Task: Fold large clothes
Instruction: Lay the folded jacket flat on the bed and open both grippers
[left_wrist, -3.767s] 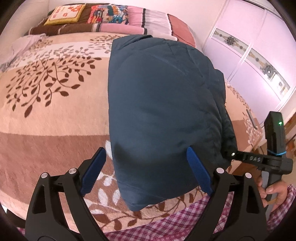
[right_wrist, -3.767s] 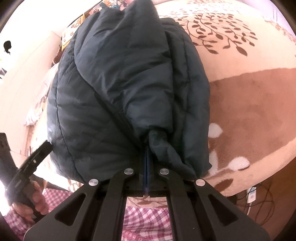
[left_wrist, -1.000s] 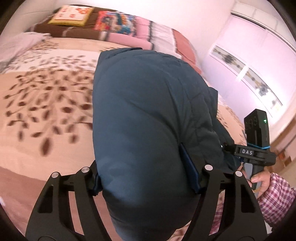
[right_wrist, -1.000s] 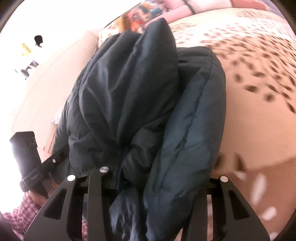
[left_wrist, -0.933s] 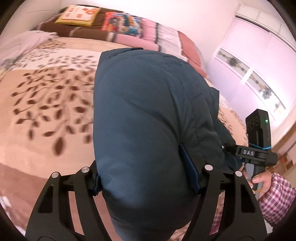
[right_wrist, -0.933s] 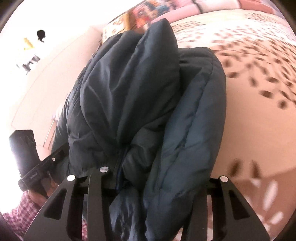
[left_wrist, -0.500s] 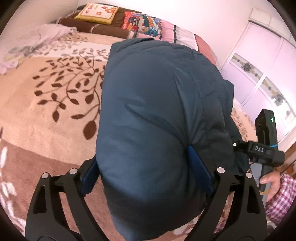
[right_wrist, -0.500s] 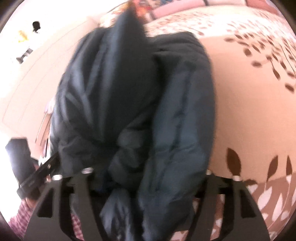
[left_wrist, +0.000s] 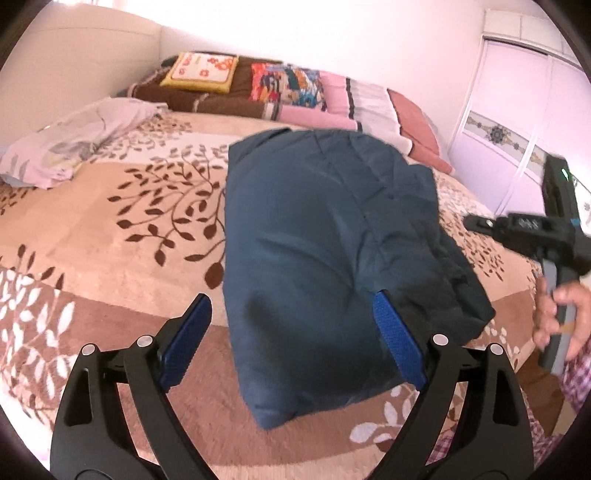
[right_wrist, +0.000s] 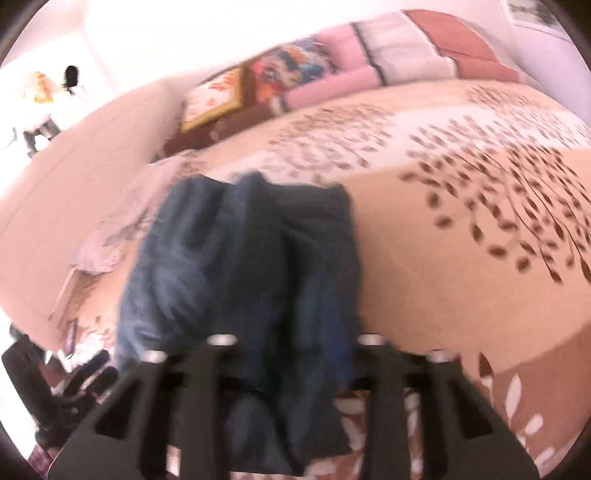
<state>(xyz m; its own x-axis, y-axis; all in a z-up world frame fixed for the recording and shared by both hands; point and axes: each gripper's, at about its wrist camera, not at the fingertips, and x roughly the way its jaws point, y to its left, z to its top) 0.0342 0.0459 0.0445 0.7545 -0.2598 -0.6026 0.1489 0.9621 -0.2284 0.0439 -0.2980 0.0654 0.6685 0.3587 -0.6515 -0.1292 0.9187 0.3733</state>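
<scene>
Folded navy puffer jacket (left_wrist: 325, 258): resting on bed blanket (left_wrist: 110, 236), fold apparently complete. Left gripper (left_wrist: 291, 339): jaws closing, pads clear of fabric. Right gripper (right_wrist: 291, 373): blurred, jaws closing, grip unclear.

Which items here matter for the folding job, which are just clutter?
Job:
- folded blue jacket on the leaf-print blanket
- left gripper, jaws closing, pads not pressing the jacket
- right gripper, jaws closing; view too blurred to show a grip

Clutter:
- pillows
- crumpled pale sheet
- wardrobe
</scene>
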